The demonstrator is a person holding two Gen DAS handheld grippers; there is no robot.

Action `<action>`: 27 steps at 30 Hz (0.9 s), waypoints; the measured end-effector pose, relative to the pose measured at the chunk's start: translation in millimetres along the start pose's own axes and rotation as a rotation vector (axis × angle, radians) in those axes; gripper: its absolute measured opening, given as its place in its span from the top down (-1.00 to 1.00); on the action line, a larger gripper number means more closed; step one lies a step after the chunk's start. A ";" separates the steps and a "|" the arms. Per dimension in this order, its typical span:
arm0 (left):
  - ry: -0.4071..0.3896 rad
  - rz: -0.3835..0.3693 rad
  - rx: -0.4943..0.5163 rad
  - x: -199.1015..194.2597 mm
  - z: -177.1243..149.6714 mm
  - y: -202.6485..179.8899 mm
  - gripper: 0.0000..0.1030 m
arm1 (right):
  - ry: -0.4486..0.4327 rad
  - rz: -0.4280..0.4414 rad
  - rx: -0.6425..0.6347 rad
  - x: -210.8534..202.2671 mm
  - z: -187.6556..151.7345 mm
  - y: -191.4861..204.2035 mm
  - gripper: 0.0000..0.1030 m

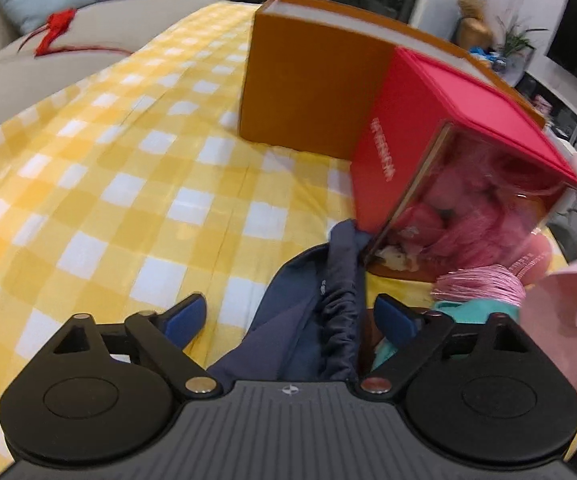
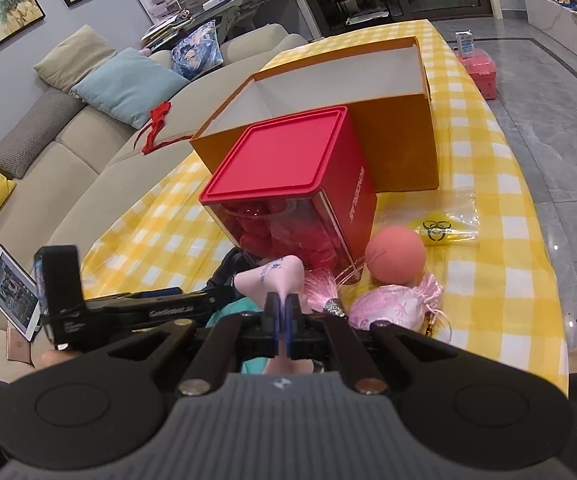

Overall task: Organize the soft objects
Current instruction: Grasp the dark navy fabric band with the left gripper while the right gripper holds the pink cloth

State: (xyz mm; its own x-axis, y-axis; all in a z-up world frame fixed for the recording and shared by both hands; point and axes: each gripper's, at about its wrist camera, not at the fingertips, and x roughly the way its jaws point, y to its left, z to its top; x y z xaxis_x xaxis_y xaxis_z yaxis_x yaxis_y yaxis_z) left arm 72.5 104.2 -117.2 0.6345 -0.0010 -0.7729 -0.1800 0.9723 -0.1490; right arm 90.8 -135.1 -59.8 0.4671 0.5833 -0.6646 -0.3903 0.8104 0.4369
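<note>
- Step in hand, as judged: picking soft items off the near end of the table point(image 2: 500, 168) for sorting into the open orange box point(image 2: 392, 148).
- Right gripper point(image 2: 282, 316): jaws pressed together, pinching a pale pink cloth item point(image 2: 276, 276) with blue print, held just above the pile.
- Left gripper point(image 1: 290, 318): jaws spread, navy garment point(image 1: 316, 308) between the pads but not pressed. Next move likely calls for closing on its gathered, elastic-looking seam, then lifting clear.
- Garment: thin, matte, crumpled, one end against the red-lidded clear container point(image 2: 288, 184).
- Container: rigid, square; holds pink fluffy stuff. It stands in front of the box.
- Near edge also carries a matte pink ball point(image 2: 395, 254), a satin drawstring pouch point(image 2: 388, 306) and a pink tassel point(image 1: 480, 282).
- Cloth cover: yellow-white check, slightly creased.
</note>
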 end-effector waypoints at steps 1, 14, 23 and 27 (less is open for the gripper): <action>-0.005 0.034 0.007 0.6 -0.6 -2.1 -0.89 | 0.001 0.000 -0.001 0.4 -0.1 0.1 1.00; -0.017 0.128 0.103 -7.3 -2.4 -22.5 0.69 | 0.029 -0.029 -0.019 6.1 -1.8 1.5 1.00; -0.063 0.096 -0.055 -41.2 18.1 -6.4 0.74 | 0.023 -0.028 -0.034 5.3 -1.2 5.8 1.00; -0.079 0.090 -0.108 -56.4 31.3 -0.3 0.74 | -0.008 -0.018 -0.026 2.3 -0.7 8.5 1.00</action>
State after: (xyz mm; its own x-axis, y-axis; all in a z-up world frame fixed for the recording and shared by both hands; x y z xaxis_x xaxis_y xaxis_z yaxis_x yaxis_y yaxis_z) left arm 60.3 111.3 -54.3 0.6684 0.1073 -0.7361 -0.3157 0.9369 -0.1501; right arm 88.0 -127.0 -58.1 0.4806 0.5694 -0.6669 -0.4022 0.8189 0.4094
